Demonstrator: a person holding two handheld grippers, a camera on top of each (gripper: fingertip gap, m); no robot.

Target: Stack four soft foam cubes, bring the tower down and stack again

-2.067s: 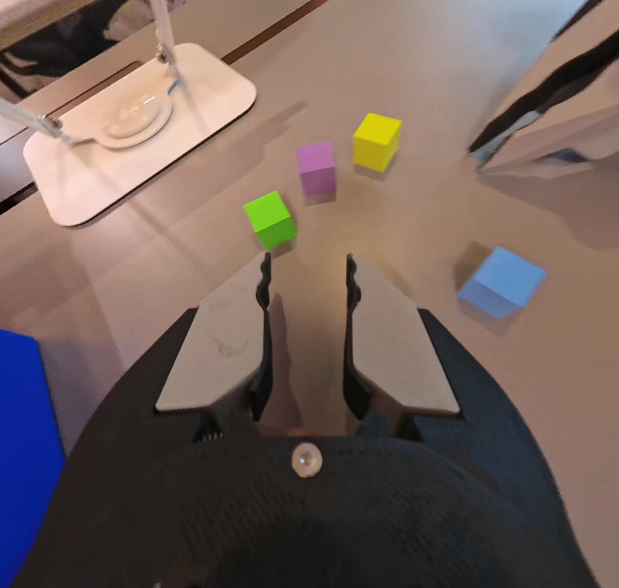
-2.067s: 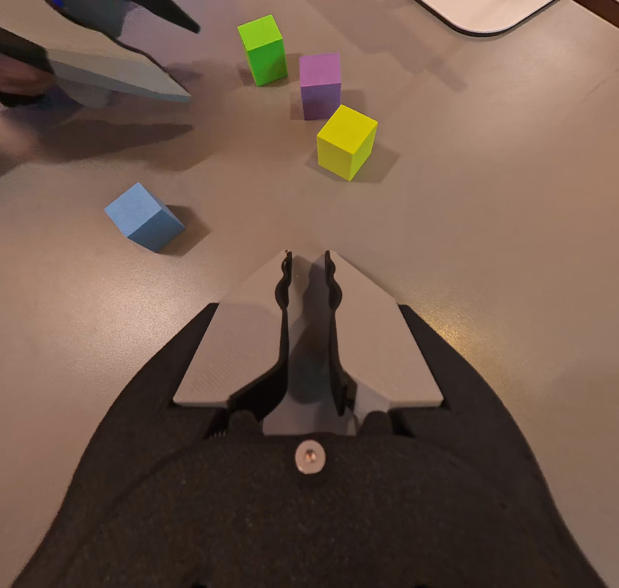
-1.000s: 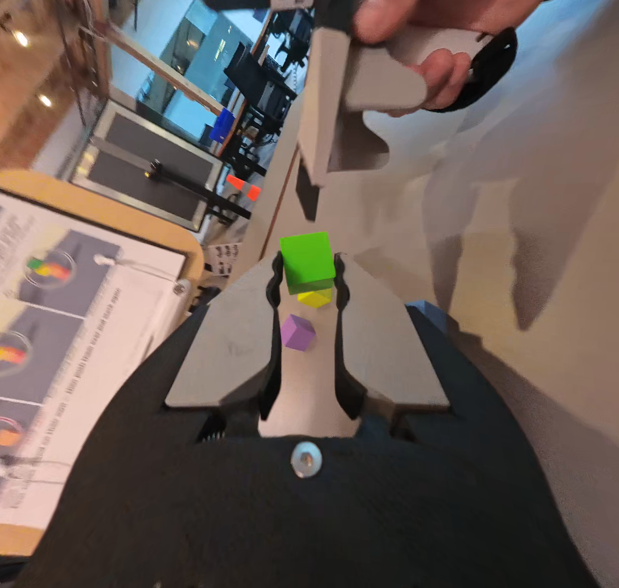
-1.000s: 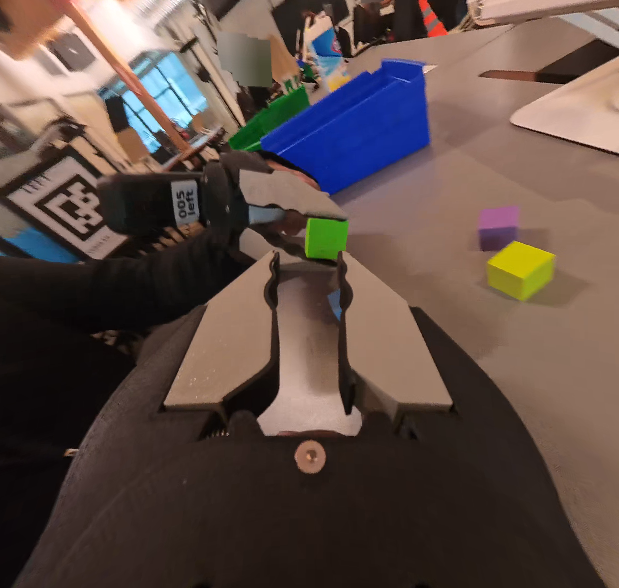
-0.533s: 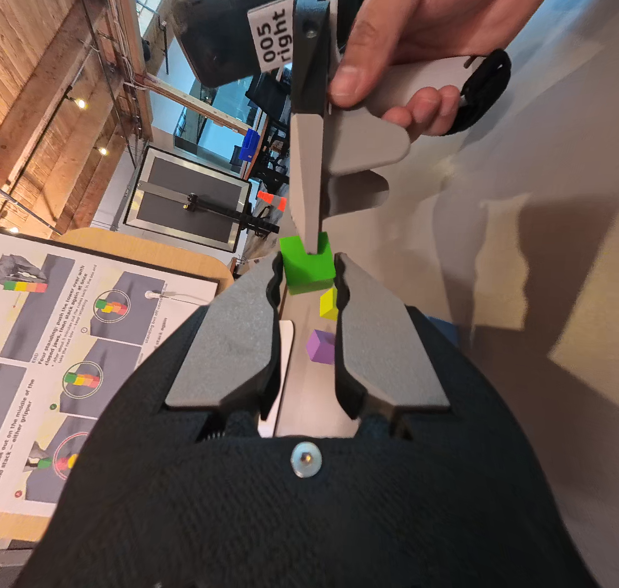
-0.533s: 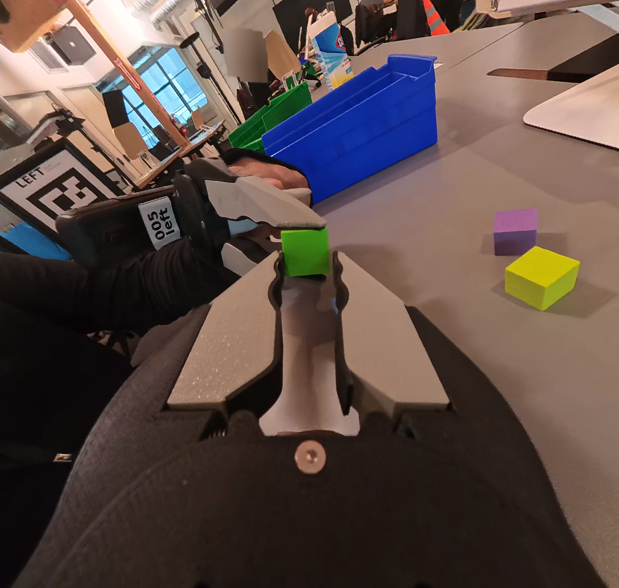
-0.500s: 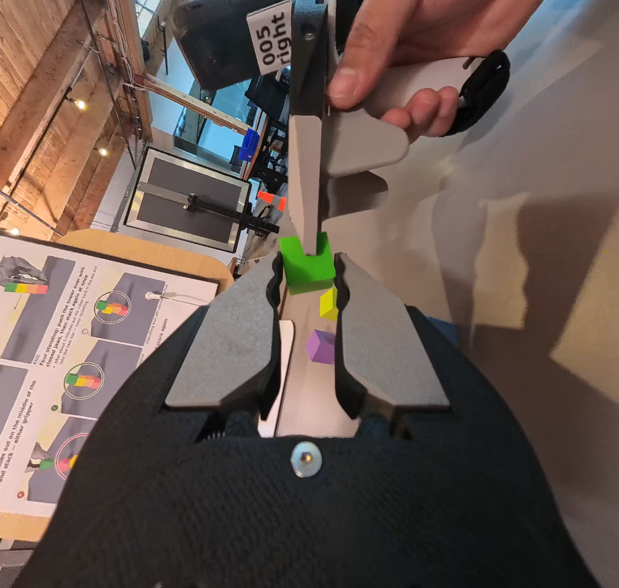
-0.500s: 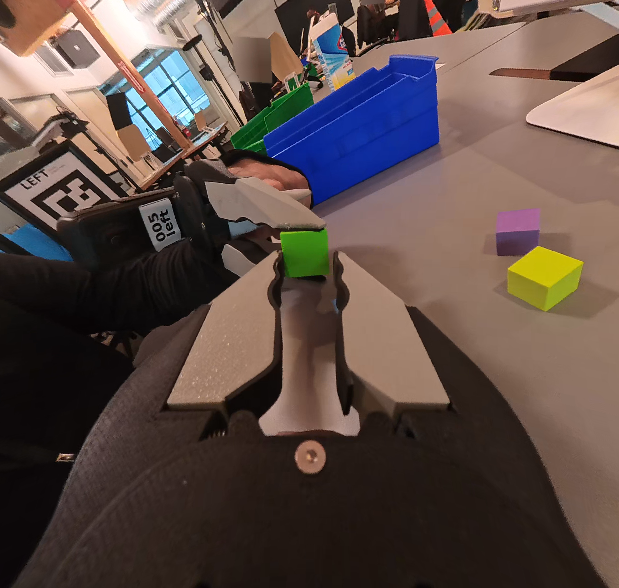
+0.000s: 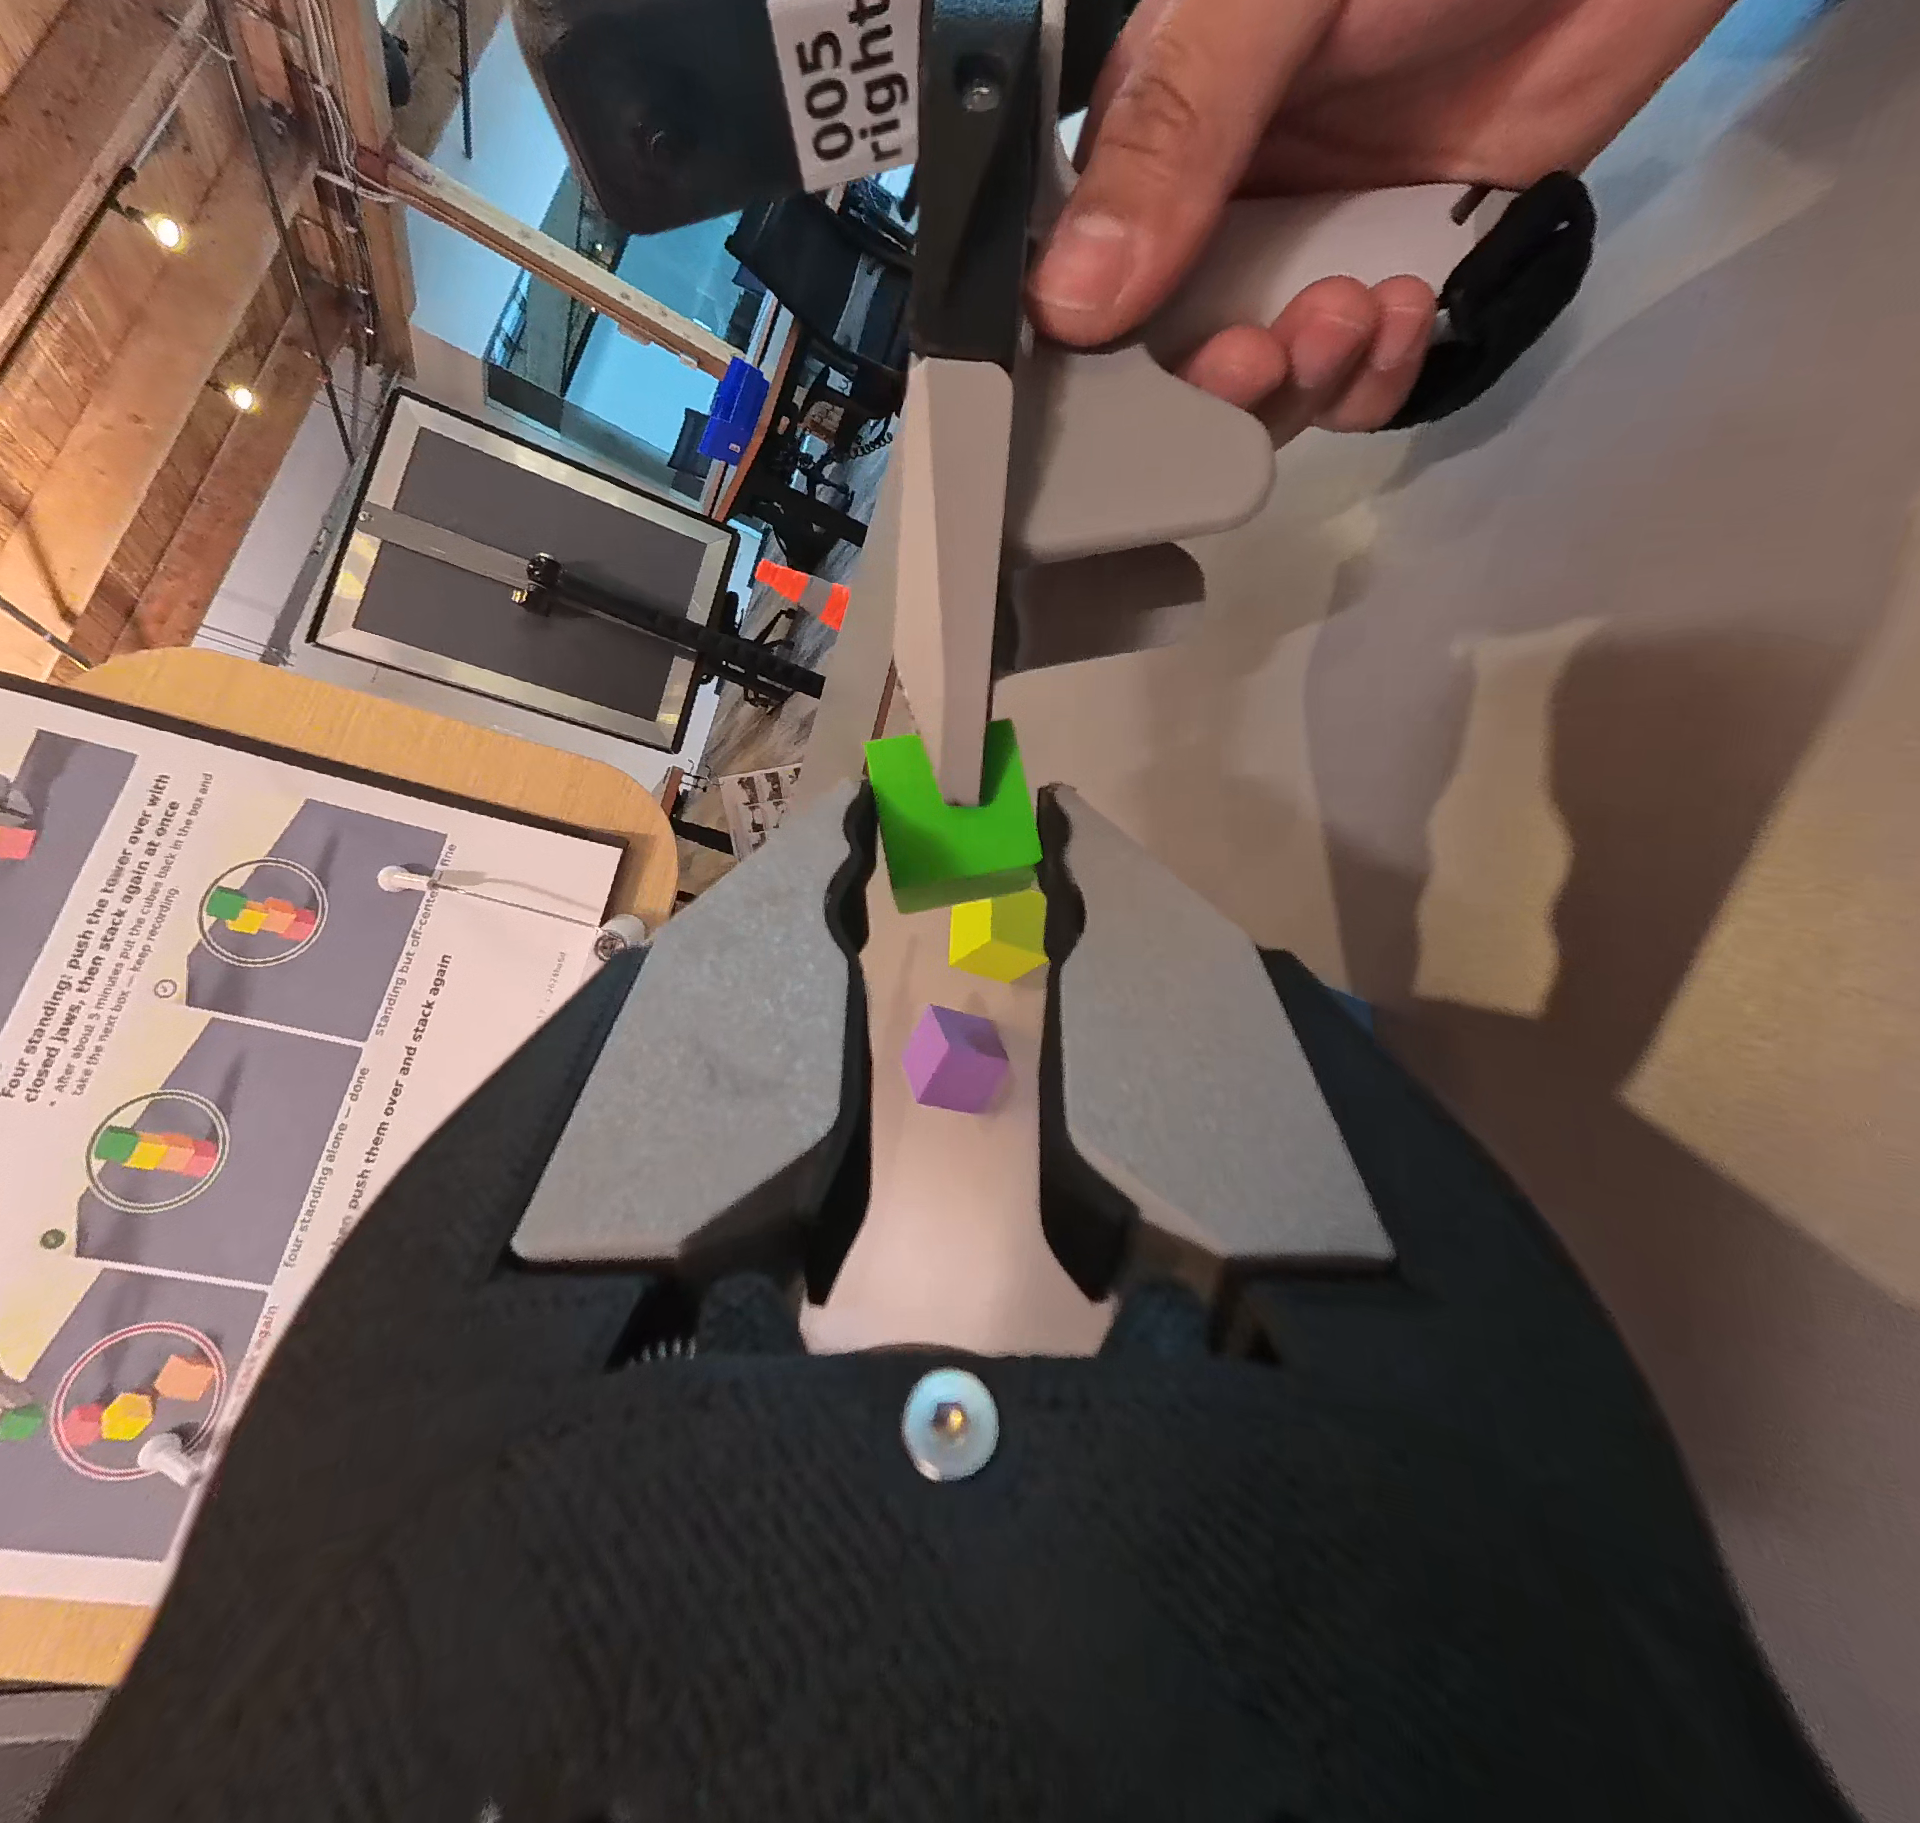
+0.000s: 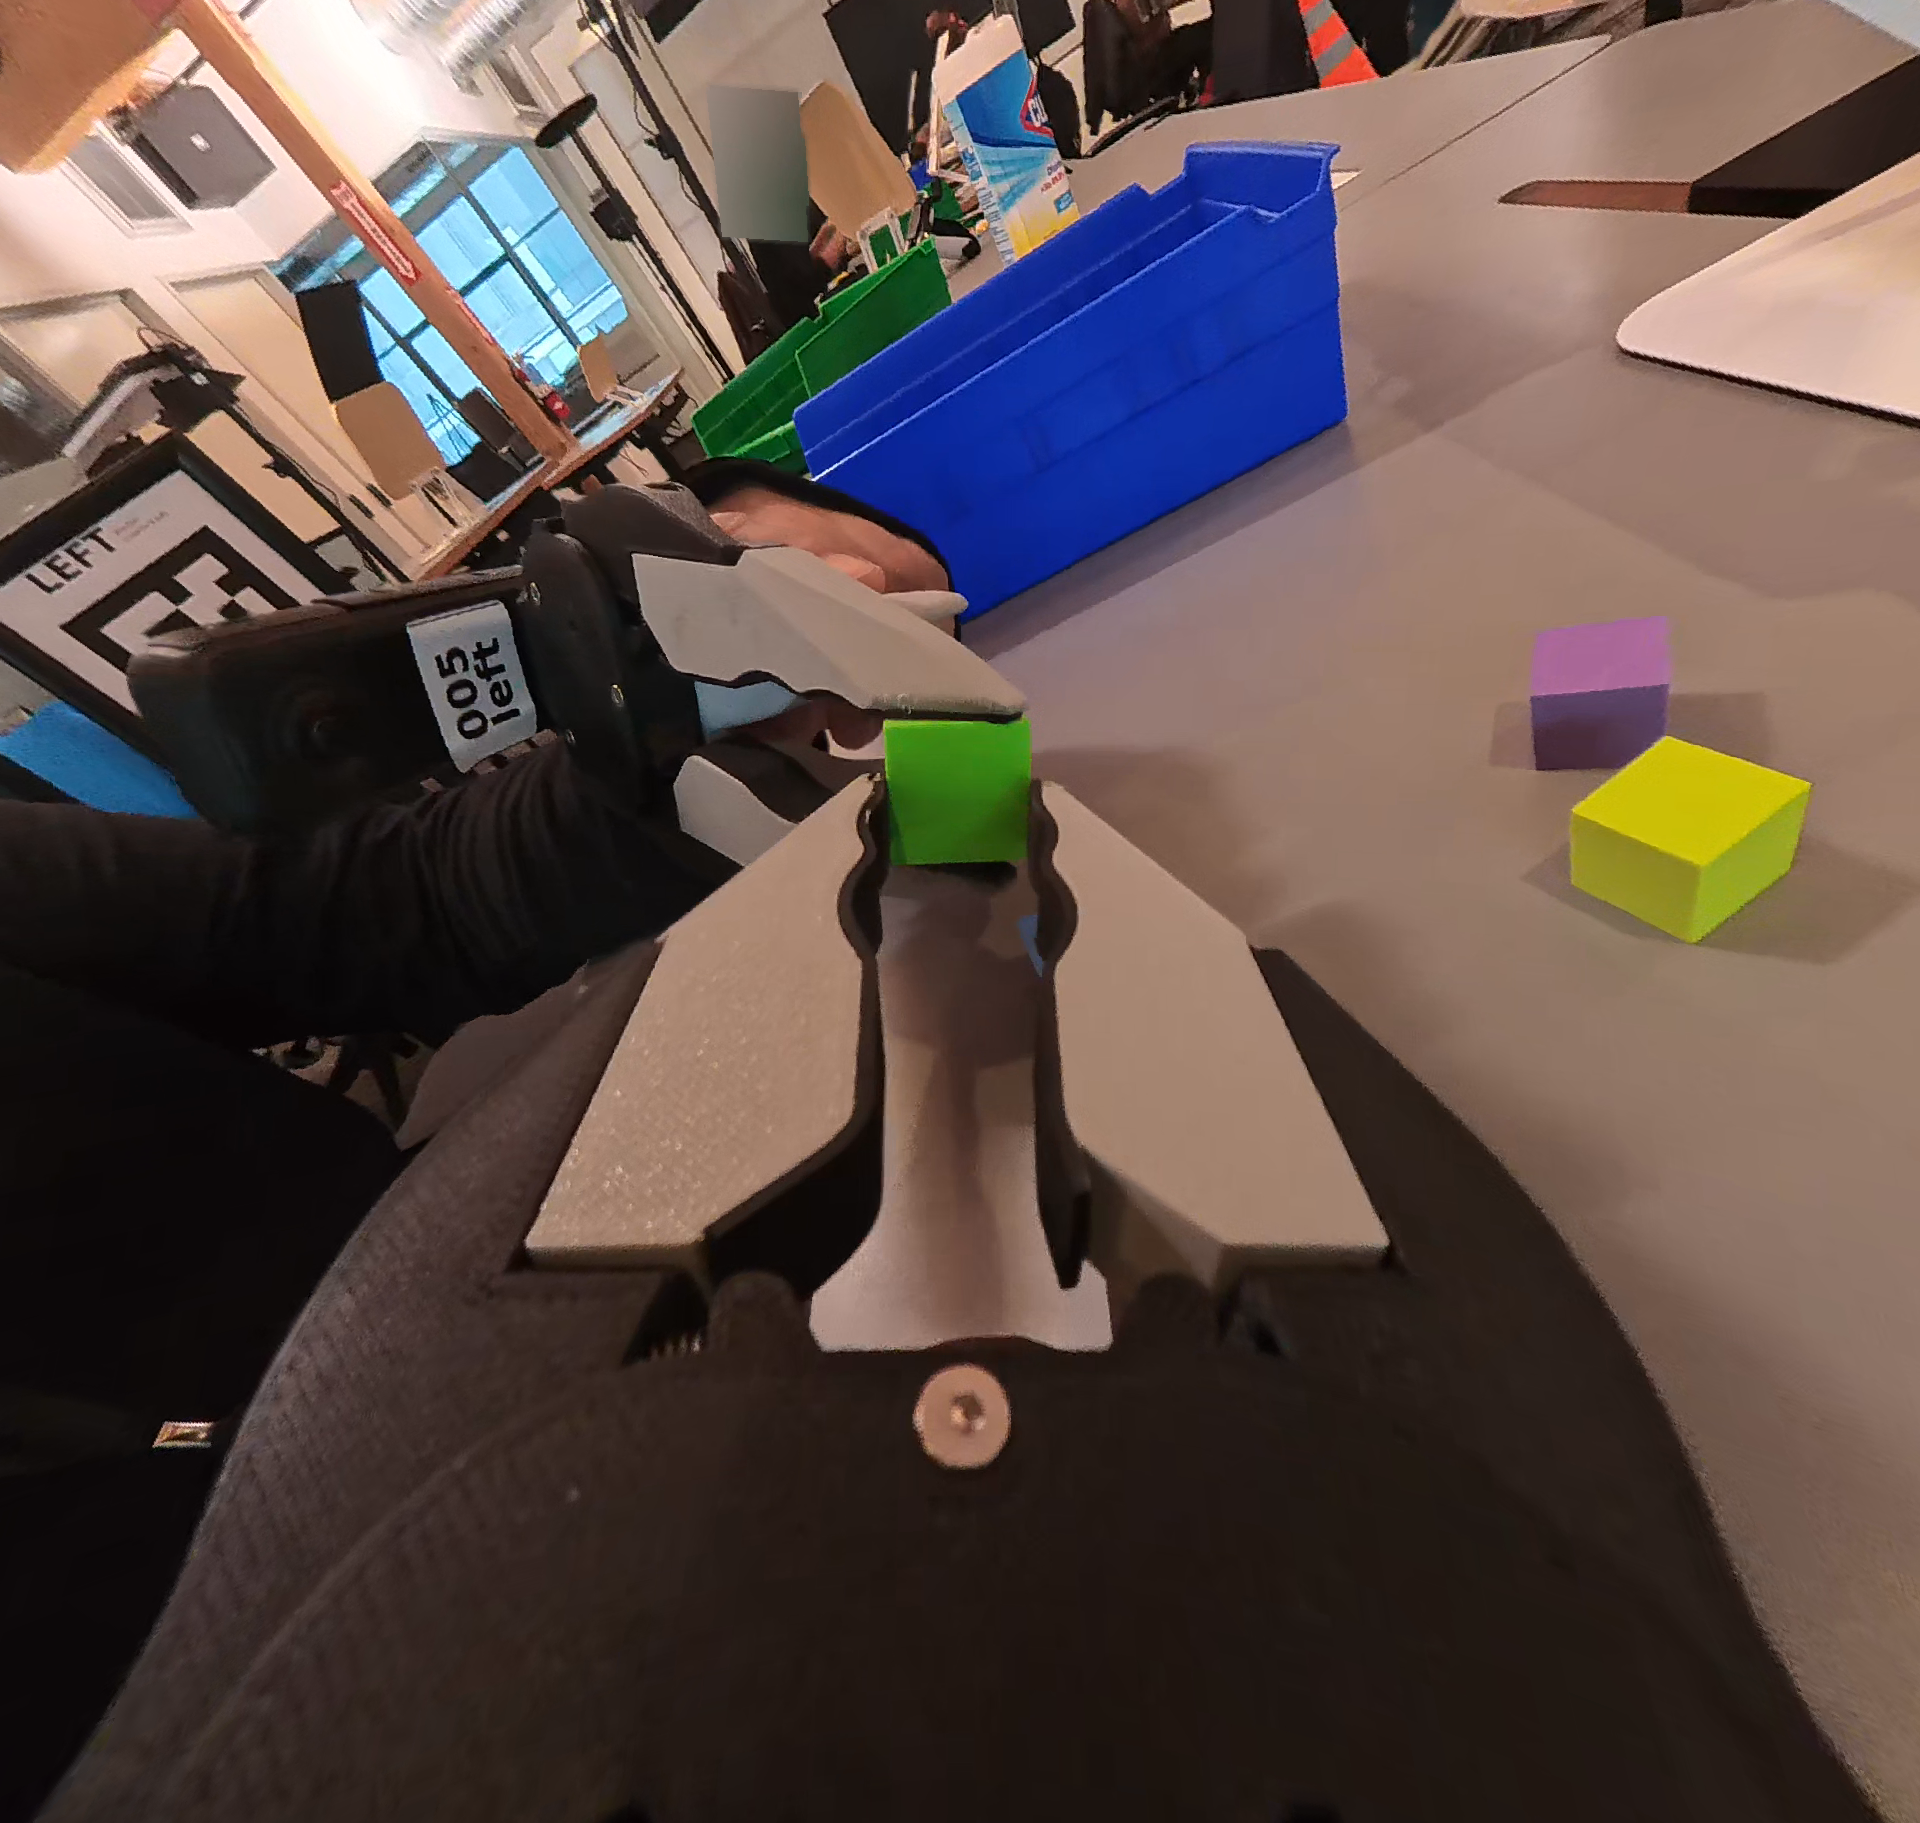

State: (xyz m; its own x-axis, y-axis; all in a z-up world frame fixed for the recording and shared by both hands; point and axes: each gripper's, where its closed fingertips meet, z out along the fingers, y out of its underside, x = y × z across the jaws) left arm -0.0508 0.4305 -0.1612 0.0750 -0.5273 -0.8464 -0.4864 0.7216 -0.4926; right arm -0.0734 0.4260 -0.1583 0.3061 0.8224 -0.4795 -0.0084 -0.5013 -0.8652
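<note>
A green foam cube (image 9: 951, 838) hangs in the air between both grippers. My left gripper (image 9: 951, 817) is shut on it at its fingertips. My right gripper (image 10: 956, 807) has its fingertips against the cube's (image 10: 956, 791) two side faces and is shut on it too. In the right wrist view the left gripper's upper finger (image 10: 831, 661) lies on top of the cube. A yellow cube (image 10: 1688, 833) and a purple cube (image 10: 1600, 687) sit side by side on the grey table (image 10: 1455, 1098). A sliver of a blue cube (image 10: 1029, 942) shows below the green one.
A blue bin (image 10: 1091, 423) and a green bin (image 10: 831, 350) stand at the back of the table. A white base plate (image 10: 1787, 339) lies at the far right. An instruction sheet on a wooden board (image 9: 312, 994) stands to the left. A person's hand (image 9: 1351, 59) holds the right gripper. The tips of both grippers are at nearly the same place.
The left gripper picked the green cube off the table and lifted it. The right gripper came up to it and closed its fingers onto the cube's sides.
</note>
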